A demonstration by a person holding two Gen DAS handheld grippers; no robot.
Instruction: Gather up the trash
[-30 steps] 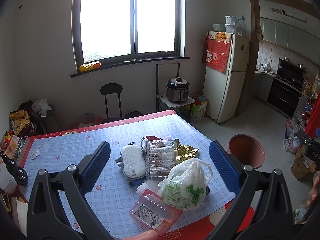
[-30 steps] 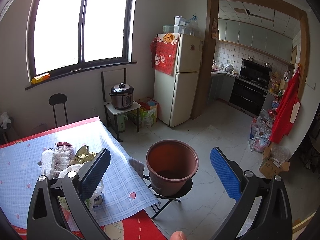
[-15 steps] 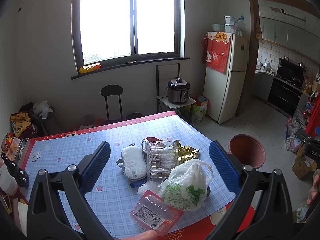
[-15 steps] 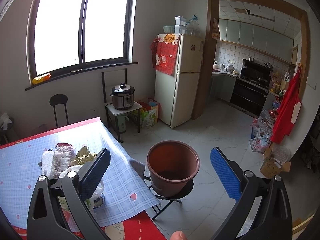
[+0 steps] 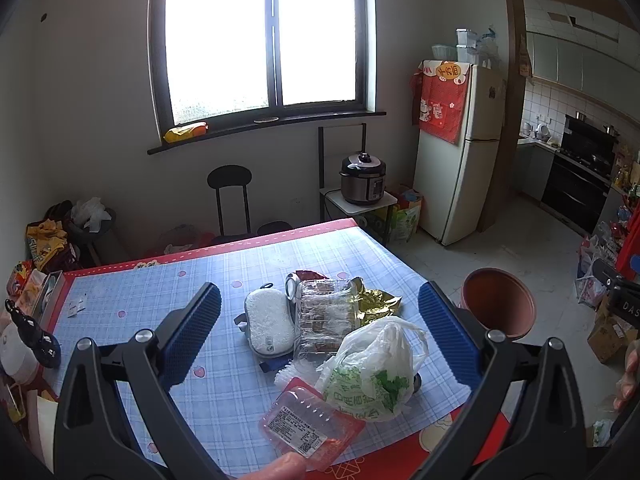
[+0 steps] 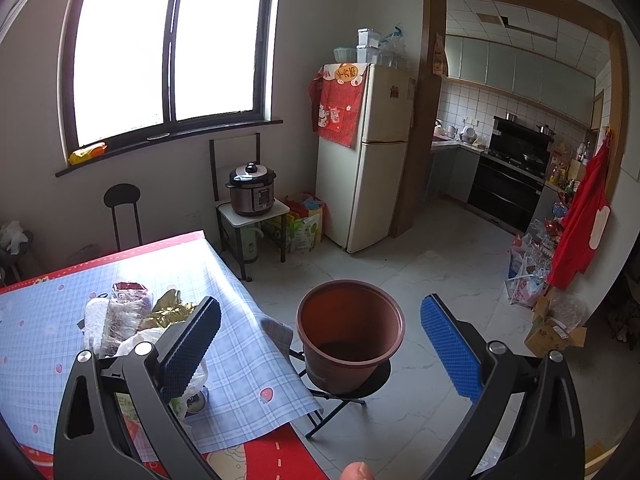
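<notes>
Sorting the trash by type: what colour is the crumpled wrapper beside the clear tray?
Gold, a shiny foil wrapper; the left wrist view shows it best.

At my twelve o'clock a silver-and-black electric pressure cooker (image 5: pixel 363 178) sits on a small white stand (image 5: pixel 361 201); the tall cream refrigerator (image 5: pixel 460 152) is at one o'clock, a black round-seated stool (image 5: pixel 229 178) at eleven.

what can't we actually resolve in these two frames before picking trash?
- Plastic bag contents: left wrist view, opaque film hides them.
- Same bag in right wrist view: mostly behind that tool's left finger.
- Red tray label: print too small; near corner cut by a fingertip at the edge.
- Brown bucket bottom: shadowed, so whether it holds anything is unclear.
- Gold wrapper: partly behind the clear box.
</notes>
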